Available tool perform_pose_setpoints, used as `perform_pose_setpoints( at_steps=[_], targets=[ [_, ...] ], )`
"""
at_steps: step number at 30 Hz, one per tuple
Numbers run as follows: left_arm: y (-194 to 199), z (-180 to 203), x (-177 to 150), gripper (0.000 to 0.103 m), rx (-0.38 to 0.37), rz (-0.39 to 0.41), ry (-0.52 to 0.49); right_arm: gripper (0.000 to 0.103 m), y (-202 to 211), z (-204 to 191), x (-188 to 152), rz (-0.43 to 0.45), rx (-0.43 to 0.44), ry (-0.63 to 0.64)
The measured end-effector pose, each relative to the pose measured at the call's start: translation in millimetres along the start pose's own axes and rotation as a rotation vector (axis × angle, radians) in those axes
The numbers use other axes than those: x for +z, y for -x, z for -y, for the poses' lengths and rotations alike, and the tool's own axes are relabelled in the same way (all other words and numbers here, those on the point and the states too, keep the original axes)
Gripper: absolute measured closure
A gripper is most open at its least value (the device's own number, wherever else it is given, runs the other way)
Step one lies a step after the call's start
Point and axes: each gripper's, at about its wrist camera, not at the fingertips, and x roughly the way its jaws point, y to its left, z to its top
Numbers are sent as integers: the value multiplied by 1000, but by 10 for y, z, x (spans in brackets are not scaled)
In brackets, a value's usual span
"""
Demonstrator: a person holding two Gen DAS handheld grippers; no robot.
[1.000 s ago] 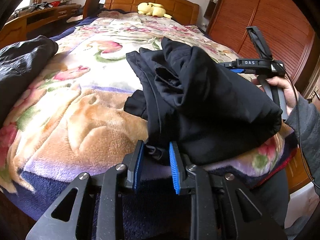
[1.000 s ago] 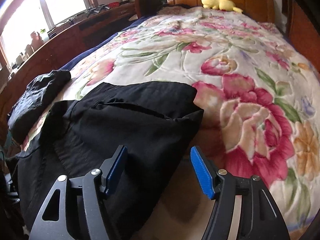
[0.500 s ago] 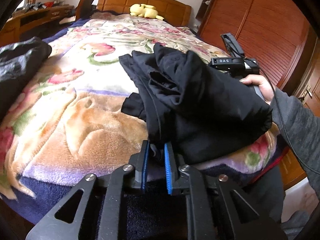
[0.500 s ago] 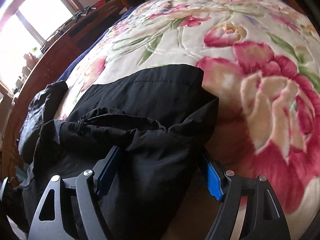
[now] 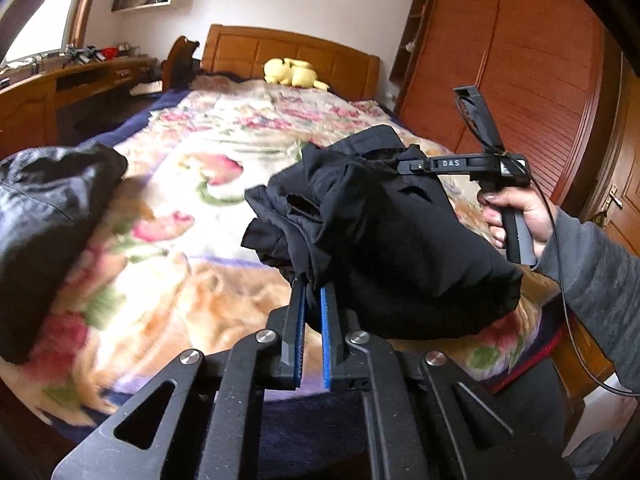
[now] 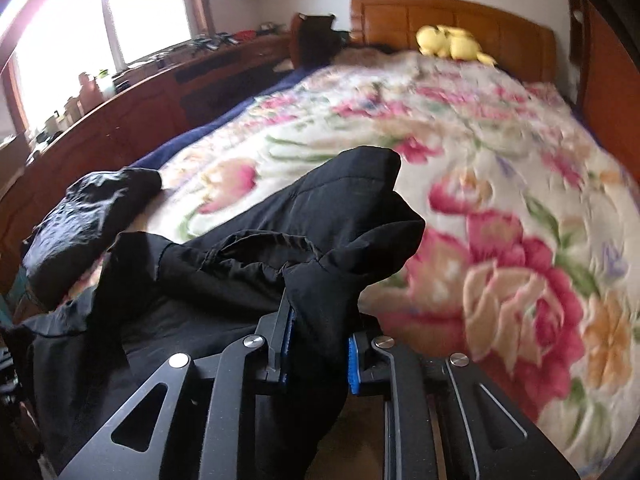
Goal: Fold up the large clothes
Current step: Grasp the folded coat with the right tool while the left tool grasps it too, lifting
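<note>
In the left wrist view, the left gripper (image 5: 313, 300) sat at lower centre, its blue-padded jaws drawn almost together on a thin edge of a black padded jacket (image 5: 384, 240). The jacket hung bunched at centre frame, partly raised over the floral blanket (image 5: 168, 240) on the bed. At right, a hand (image 5: 516, 216) in a grey sleeve gripped the handle of the right gripper (image 5: 404, 166), whose tip was buried in the jacket's upper fold. A second dark garment (image 5: 48, 232) lay at the left edge, and a yellow plush toy (image 5: 294, 74) rested by the headboard.

In the right wrist view, the right gripper (image 6: 318, 344) occupied lower centre, its jaws closing on a thick wad of the jacket (image 6: 280, 248), which filled the gap between the pads. The rest trailed toward the lower left.

The jacket looked soft, limp and puffy, probably light but bulky, with a smooth shell that might slip. Holding seams or hem corners rather than loose padding would likely give a surer grip.
</note>
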Motion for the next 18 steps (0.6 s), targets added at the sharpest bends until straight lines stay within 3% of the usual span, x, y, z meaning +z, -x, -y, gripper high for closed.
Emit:
perform_pose_setpoints(
  at_steps=[18],
  targets=[
    [652, -506, 269, 96, 70, 165, -19, 83, 314, -739, 540, 102, 29, 149]
  ],
)
